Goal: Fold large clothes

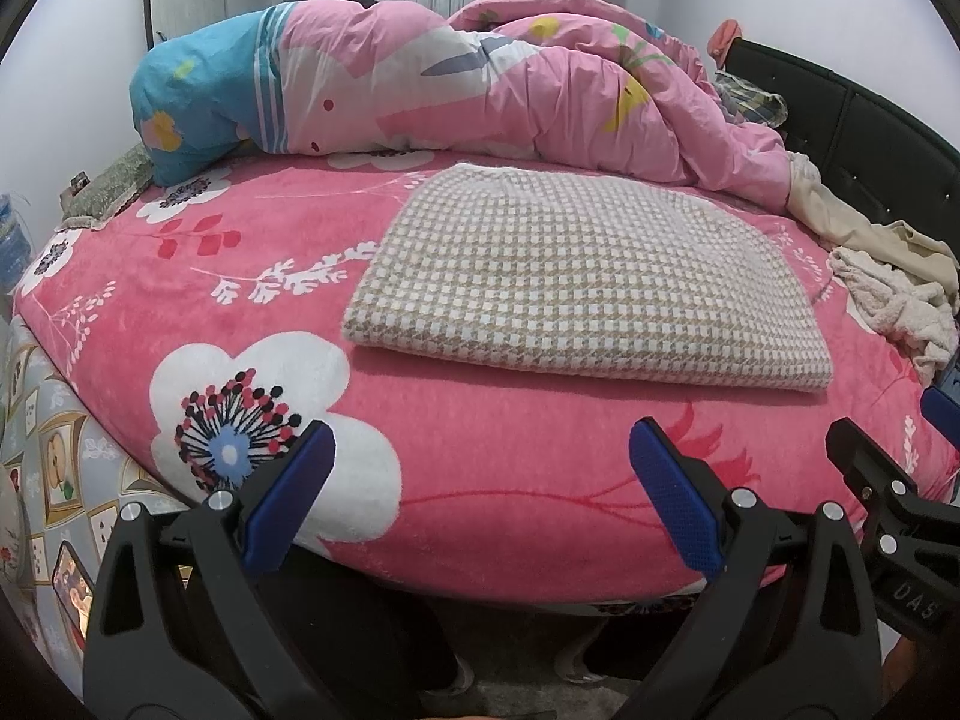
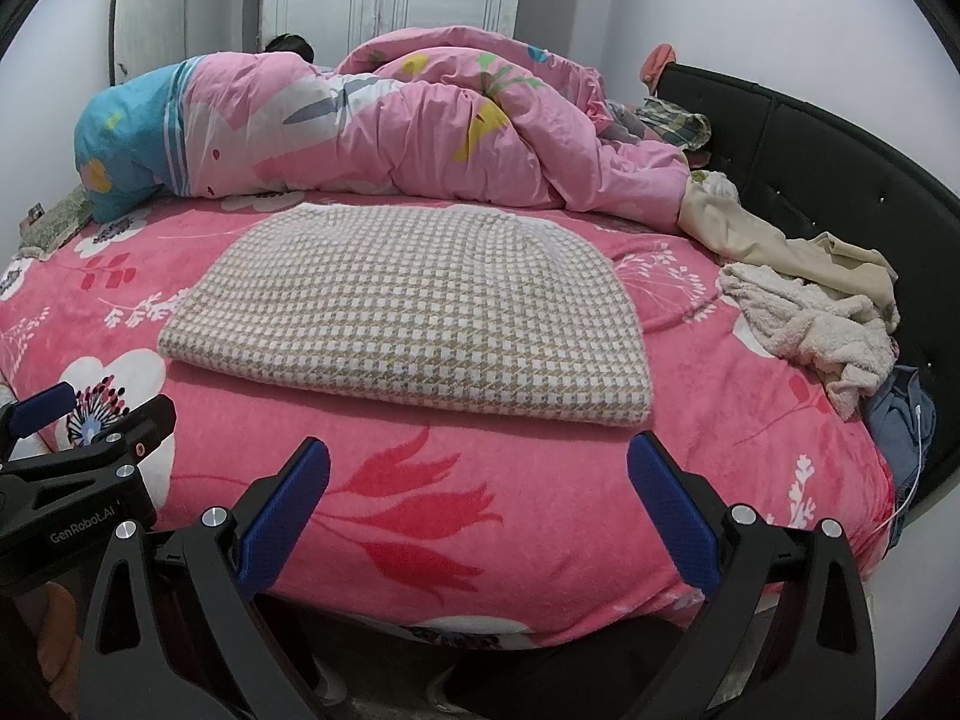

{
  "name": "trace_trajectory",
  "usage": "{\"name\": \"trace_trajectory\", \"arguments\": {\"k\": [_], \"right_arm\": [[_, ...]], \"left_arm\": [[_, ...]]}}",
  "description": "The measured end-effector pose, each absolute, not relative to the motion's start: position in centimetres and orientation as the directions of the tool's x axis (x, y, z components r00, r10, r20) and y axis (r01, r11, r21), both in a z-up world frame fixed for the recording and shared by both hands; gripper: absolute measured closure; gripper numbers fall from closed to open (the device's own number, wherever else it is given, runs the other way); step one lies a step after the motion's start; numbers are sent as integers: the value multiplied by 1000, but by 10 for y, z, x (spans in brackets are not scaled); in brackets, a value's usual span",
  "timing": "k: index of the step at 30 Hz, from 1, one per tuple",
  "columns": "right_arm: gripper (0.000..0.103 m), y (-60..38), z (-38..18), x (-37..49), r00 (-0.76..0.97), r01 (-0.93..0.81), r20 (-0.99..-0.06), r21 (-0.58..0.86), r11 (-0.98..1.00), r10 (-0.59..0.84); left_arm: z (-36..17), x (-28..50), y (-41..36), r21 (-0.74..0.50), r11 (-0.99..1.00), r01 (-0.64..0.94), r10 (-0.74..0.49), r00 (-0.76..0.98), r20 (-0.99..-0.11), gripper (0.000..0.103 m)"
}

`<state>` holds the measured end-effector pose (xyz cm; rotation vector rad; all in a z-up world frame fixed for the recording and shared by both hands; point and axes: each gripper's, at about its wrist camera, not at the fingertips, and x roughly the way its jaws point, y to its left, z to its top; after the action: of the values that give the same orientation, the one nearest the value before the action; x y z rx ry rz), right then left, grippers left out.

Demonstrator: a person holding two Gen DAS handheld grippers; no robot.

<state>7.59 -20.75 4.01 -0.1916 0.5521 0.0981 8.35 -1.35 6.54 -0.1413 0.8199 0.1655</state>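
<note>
Spread gripper (image 1: pixel 480 450) before folded checked garment (image 1: pixel 576 282)

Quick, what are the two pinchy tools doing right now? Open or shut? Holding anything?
Left tool: open, holding nothing, hovering above the pink bed cover.
Right tool: open, holding nothing, just short of the folded checked garment.

"GenRobot.AI" on left tool (image 2: pixel 90 420); "DA5" on right tool (image 1: pixel 888 450).
</note>
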Motion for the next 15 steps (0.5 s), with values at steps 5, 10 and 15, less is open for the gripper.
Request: {"name": "trace_trajectory", "arguments": {"k": [5,10,15], "right_arm": [[6,-207,40,76,846,-142,-531,-155,978,39],[6,-207,40,76,847,-146,-531,-156,977,42],[6,-210,39,76,848,-153,-528,-160,975,47]], "left_arm": [[65,83,-14,-59,978,-202,94,671,-735,8],[66,83,-13,-59,978,-201,94,671,-735,8],[66,84,-12,-58,978,-201,95,671,-735,8]]}}
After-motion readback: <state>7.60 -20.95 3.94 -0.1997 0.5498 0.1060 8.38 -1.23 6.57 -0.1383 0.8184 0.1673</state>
